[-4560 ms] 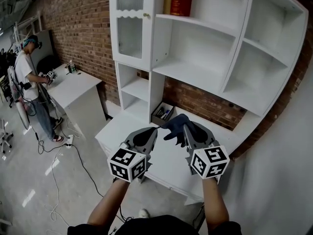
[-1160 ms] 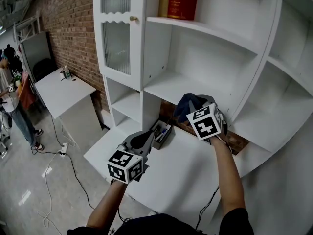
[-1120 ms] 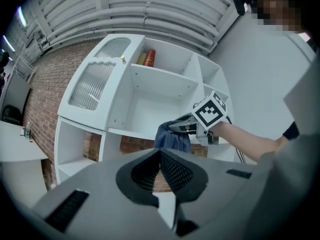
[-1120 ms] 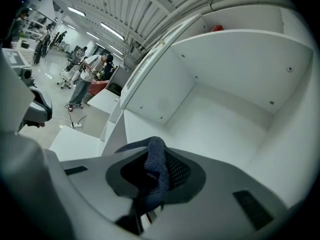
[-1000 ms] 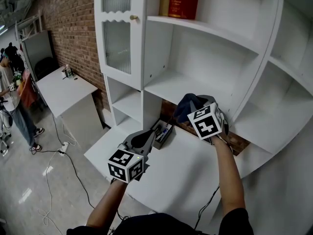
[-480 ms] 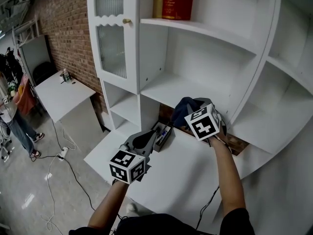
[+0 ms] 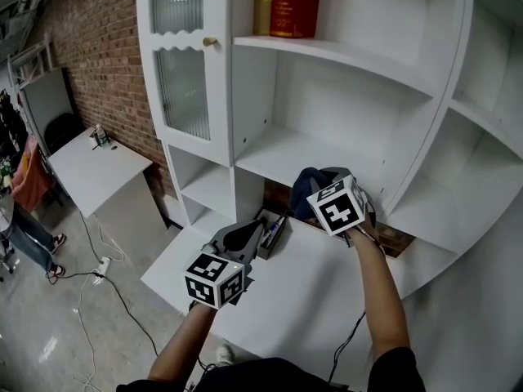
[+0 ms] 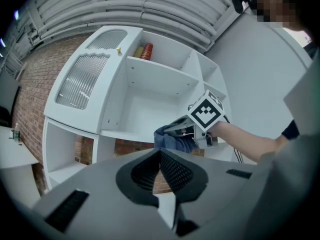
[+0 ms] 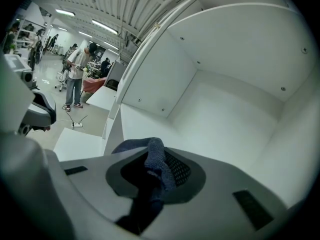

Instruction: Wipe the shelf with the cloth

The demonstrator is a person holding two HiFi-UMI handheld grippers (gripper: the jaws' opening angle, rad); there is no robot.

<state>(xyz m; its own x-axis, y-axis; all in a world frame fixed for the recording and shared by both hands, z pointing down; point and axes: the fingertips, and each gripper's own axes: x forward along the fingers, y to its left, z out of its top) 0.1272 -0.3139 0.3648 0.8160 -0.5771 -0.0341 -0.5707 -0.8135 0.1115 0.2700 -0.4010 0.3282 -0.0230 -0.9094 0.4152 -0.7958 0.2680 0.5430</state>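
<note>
Cloth (image 7: 305,193) looks soft and floppy; your right gripper (image 9: 150,180) pinches a bunched fold. Left gripper (image 8: 161,160) is closed, empty.

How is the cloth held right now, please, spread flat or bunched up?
Bunched up: the cloth hangs crumpled between the shut right tongs, not spread.

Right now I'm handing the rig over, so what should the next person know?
Right gripper: shut on the dark blue knitted cloth, at the front edge of the middle shelf of the white bookcase; contact unclear.
Left gripper: shut, empty, low above the white desk.
Done: cloth in hand, at the shelf.
To do: wipe across the board.
</note>
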